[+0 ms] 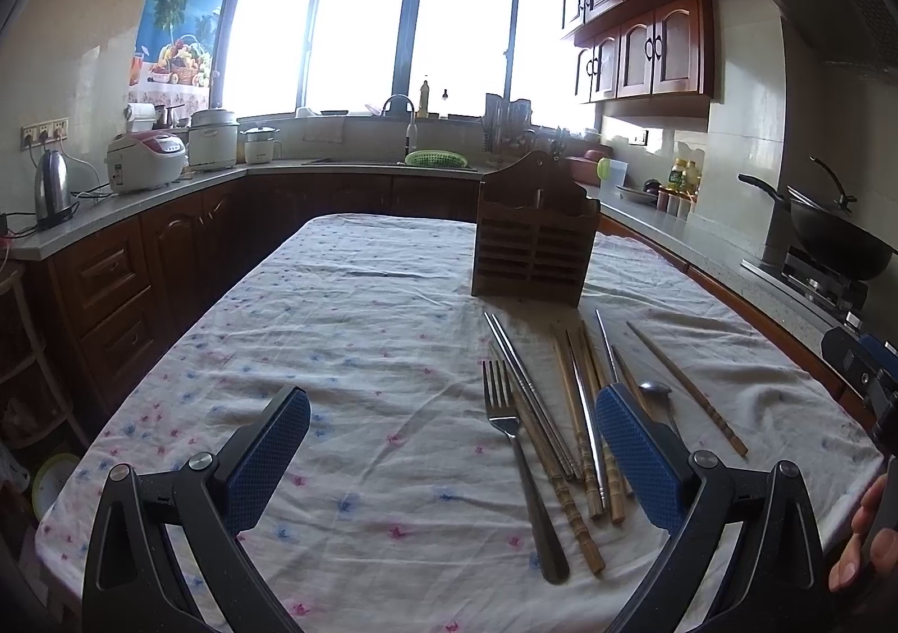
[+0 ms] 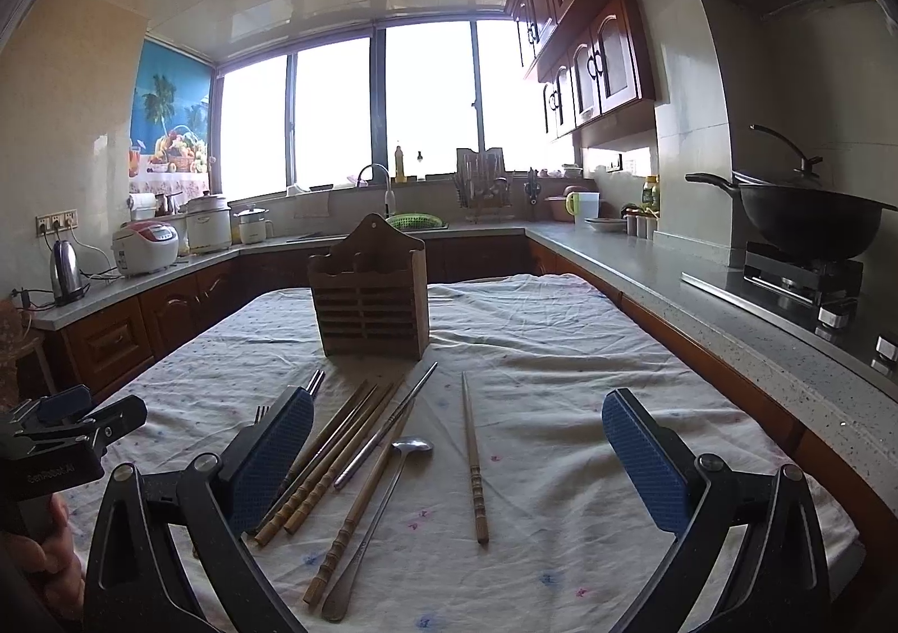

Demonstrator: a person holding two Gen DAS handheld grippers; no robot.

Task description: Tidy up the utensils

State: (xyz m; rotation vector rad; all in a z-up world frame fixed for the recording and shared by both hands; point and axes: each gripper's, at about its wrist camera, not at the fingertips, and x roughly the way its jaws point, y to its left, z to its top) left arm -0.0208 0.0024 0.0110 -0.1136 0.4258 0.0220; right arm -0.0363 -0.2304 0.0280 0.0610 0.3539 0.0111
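A brown wooden utensil holder (image 1: 533, 234) (image 2: 370, 296) stands upright on the clothed table. In front of it lie a steel fork (image 1: 519, 459), several wooden chopsticks (image 1: 583, 431) (image 2: 322, 464), steel chopsticks (image 1: 525, 380) (image 2: 387, 425), a spoon (image 1: 656, 391) (image 2: 387, 498) and one wooden chopstick apart to the right (image 1: 687, 389) (image 2: 474, 464). My left gripper (image 1: 452, 456) is open and empty above the table, just left of the pile. My right gripper (image 2: 457, 464) is open and empty, hovering over the utensils.
The table has a floral white cloth (image 1: 337, 352) (image 2: 561, 352). Kitchen counters surround it, with a kettle (image 1: 53, 187), rice cookers (image 1: 146, 161) and a sink (image 1: 435, 159). A black wok (image 2: 808, 223) sits on the stove at right.
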